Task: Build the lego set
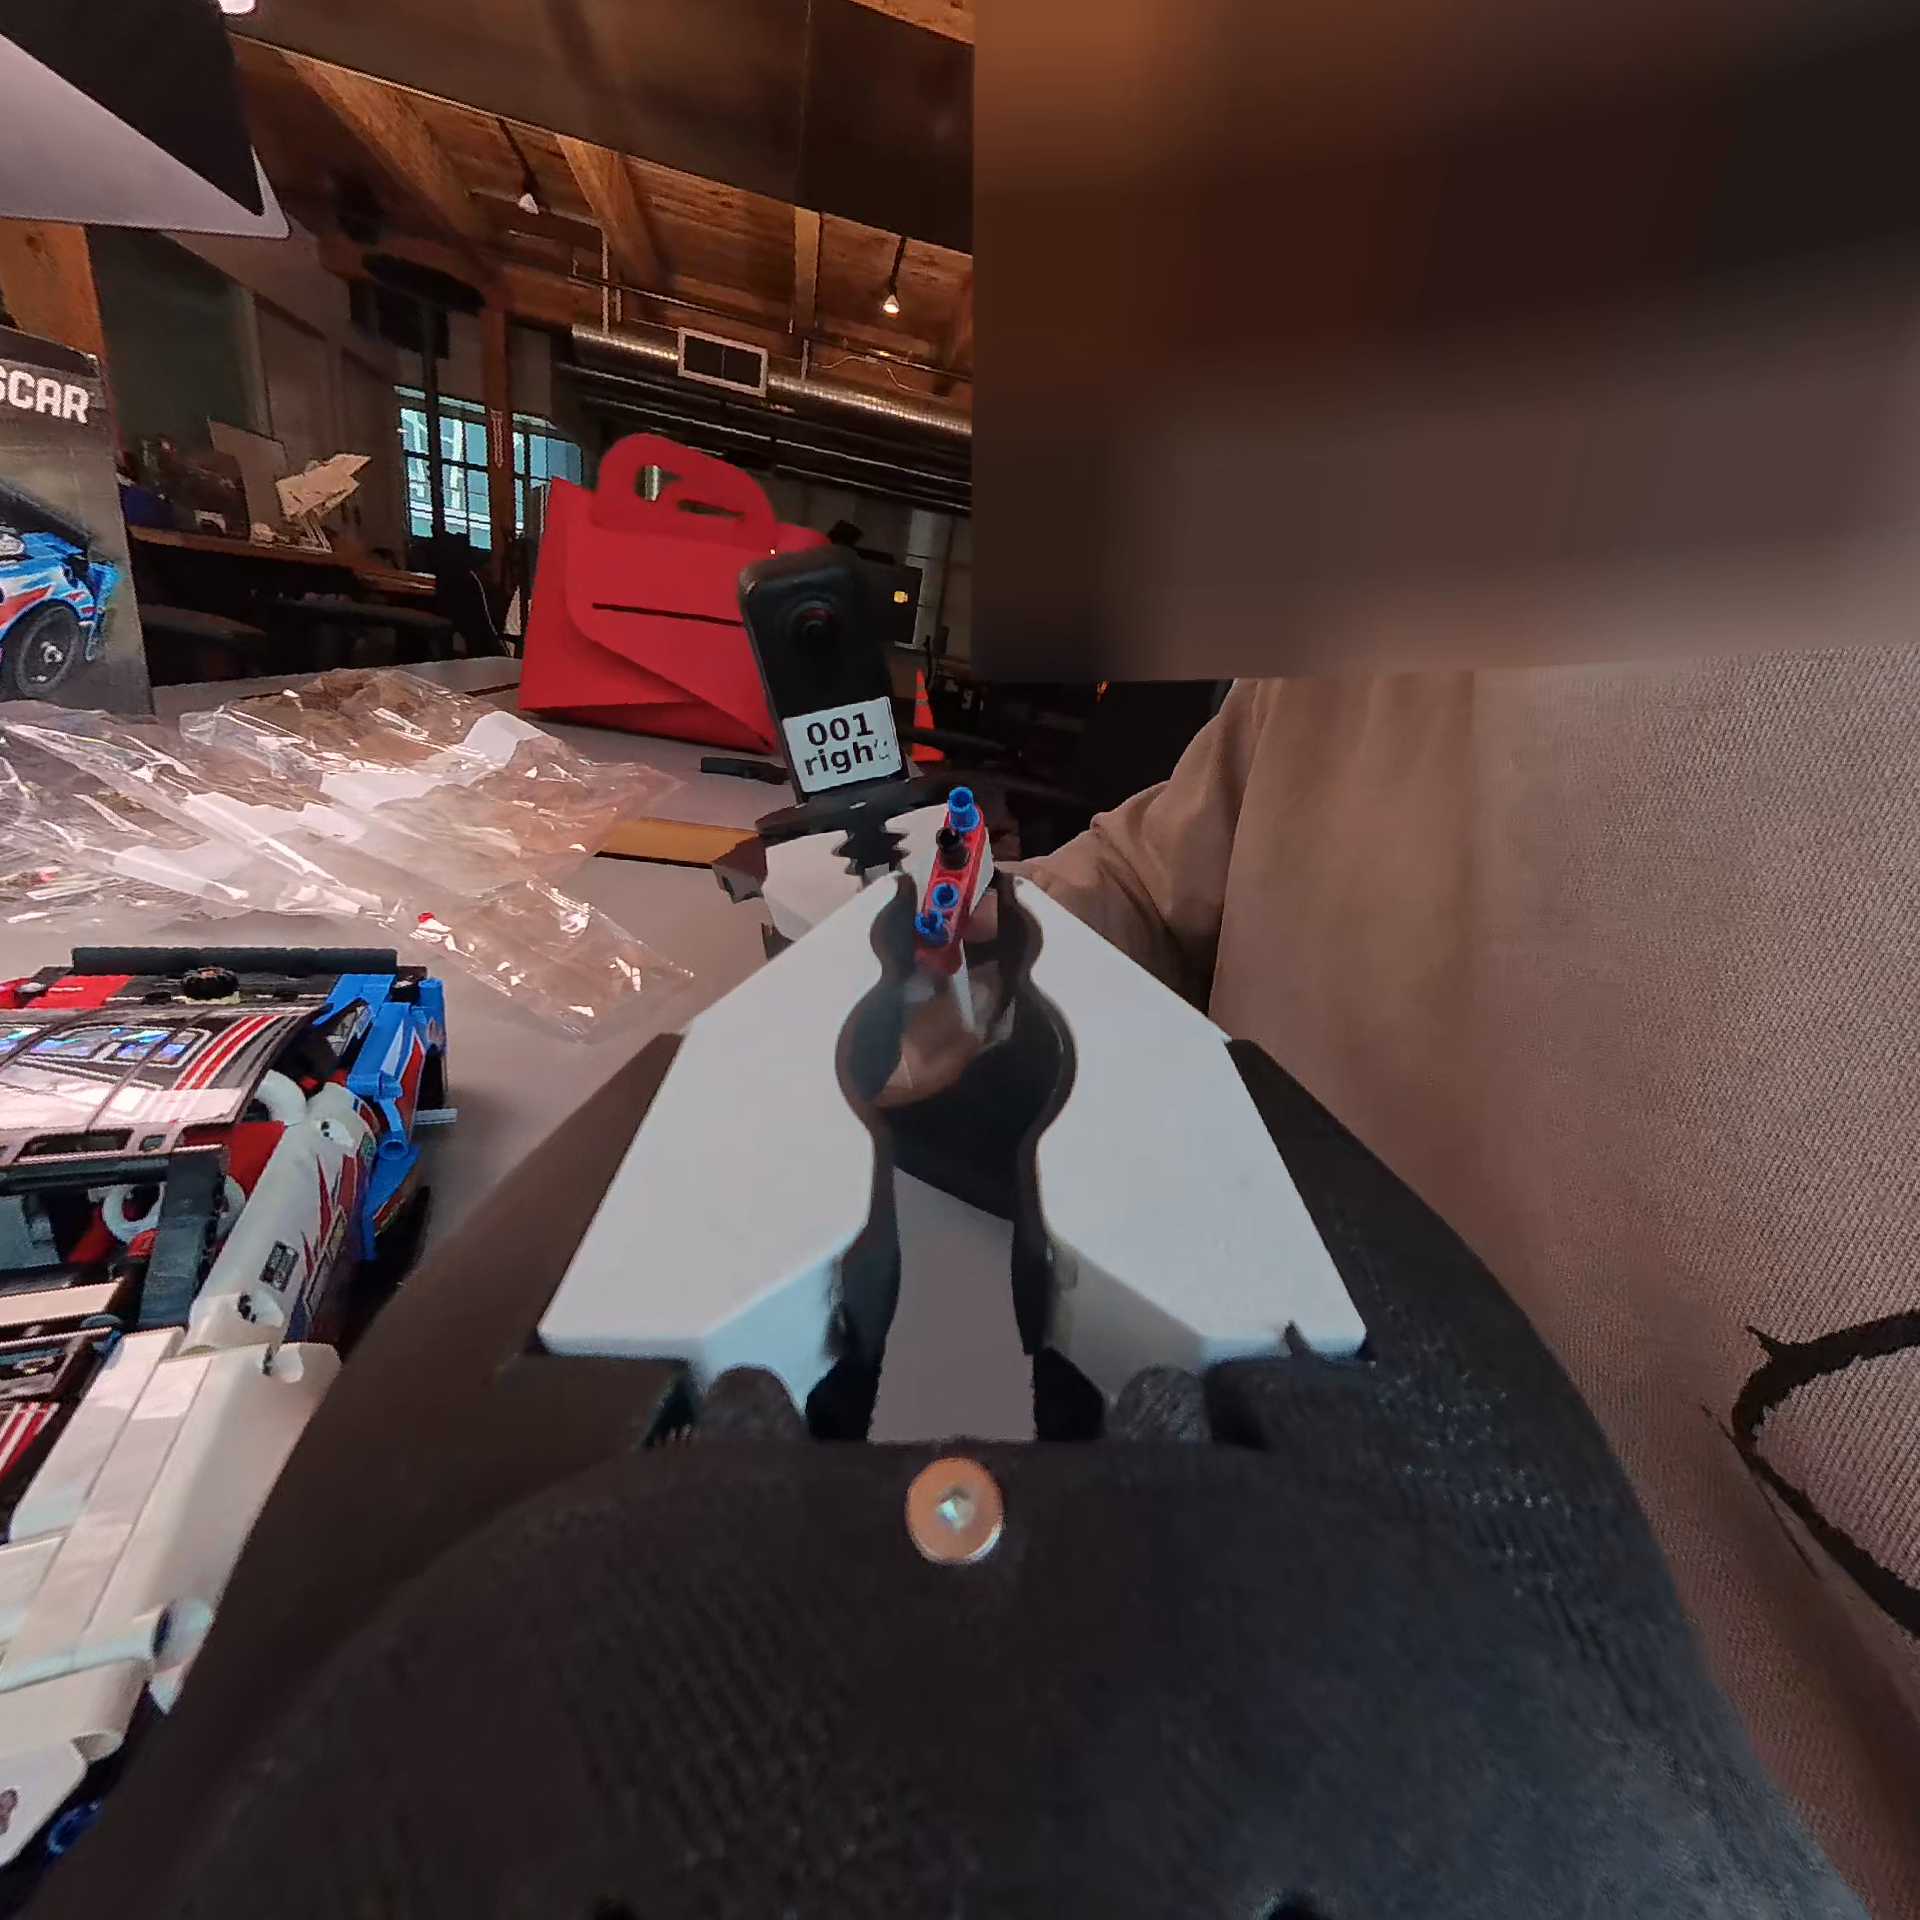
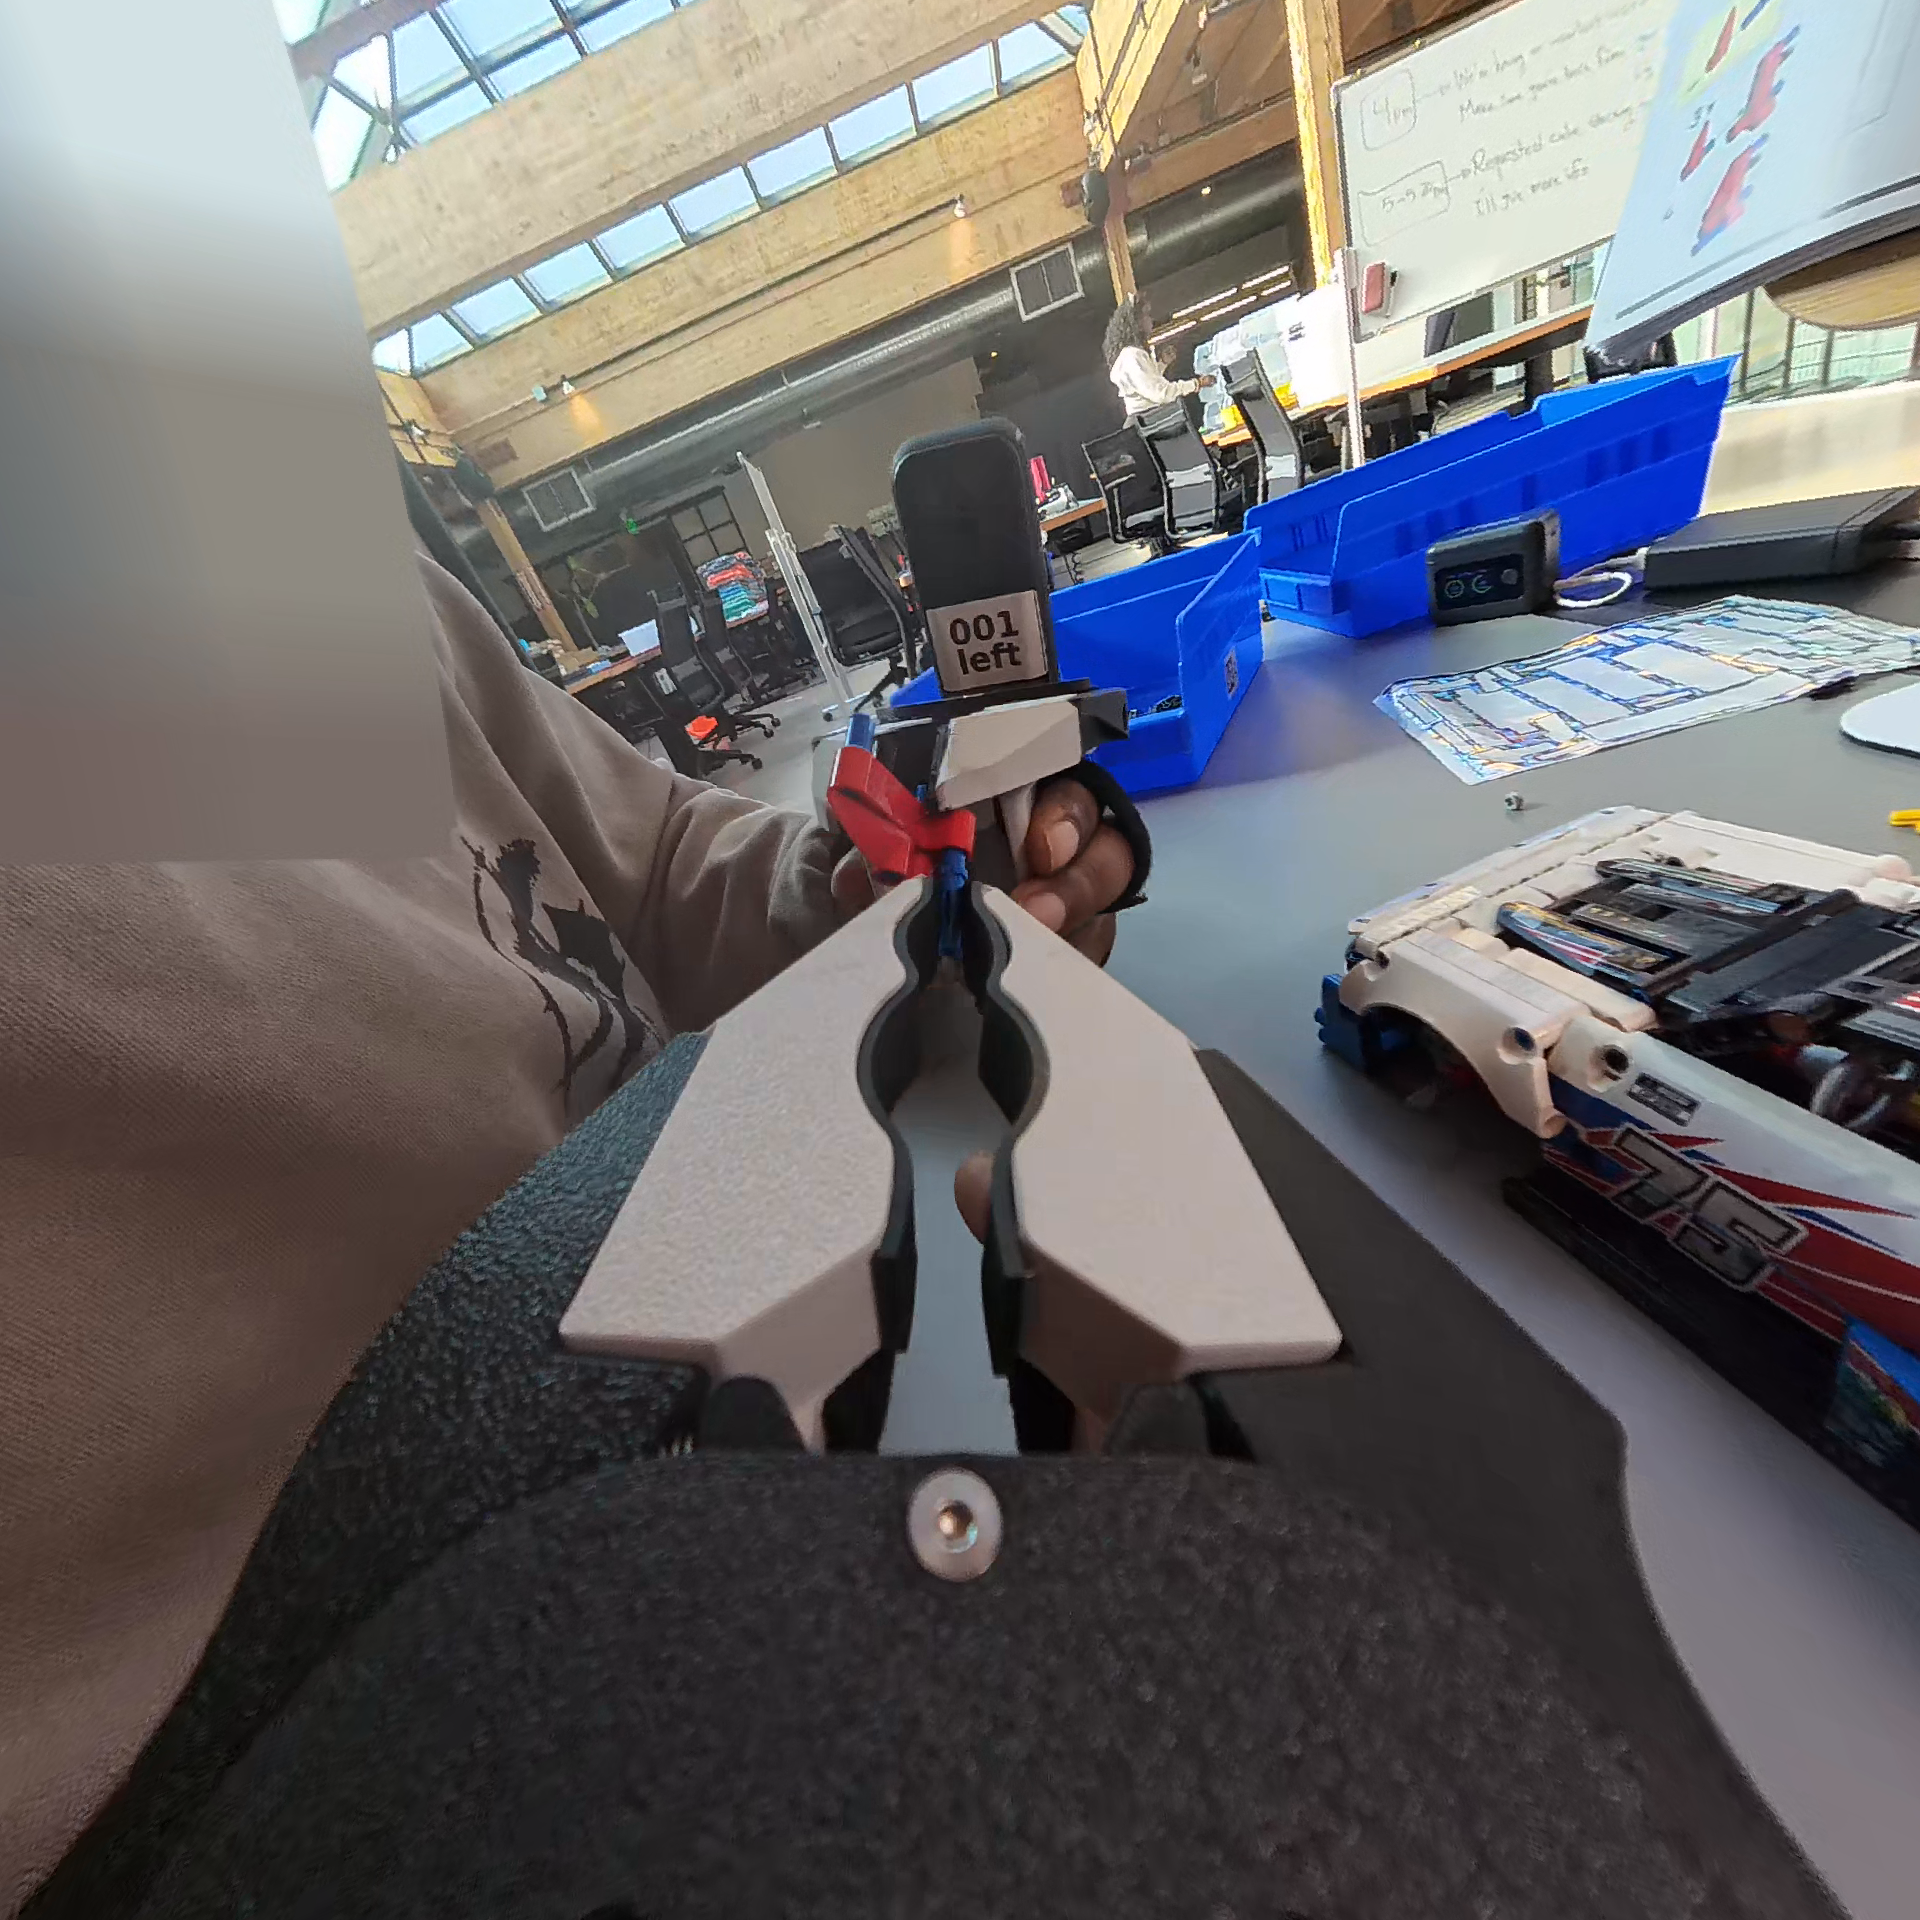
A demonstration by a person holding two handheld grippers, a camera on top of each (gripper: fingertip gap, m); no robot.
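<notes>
My left gripper (image 1: pixel 951 914) is closed on the red beam (image 1: pixel 954 883), its long axis running up and away from the tips. My right gripper (image 2: pixel 948 914) pinches a blue pin (image 2: pixel 950 914) just below the beam (image 2: pixel 894 816), tip to tip with it. The car (image 2: pixel 1621 1081) sits on the table well to the side of the beam, so I judge the pin goes into the beam first.

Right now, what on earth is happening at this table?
A person is building a Lego car with two hand-held tongs. The left tongs are clamped on a small red piece with blue pins, raised above the table. The right tongs meet it head-on, pinching a blue pin at that piece's end. The mostly built race car sits on the grey table, untouched, with opened plastic bags and blue bins around it.
</notes>
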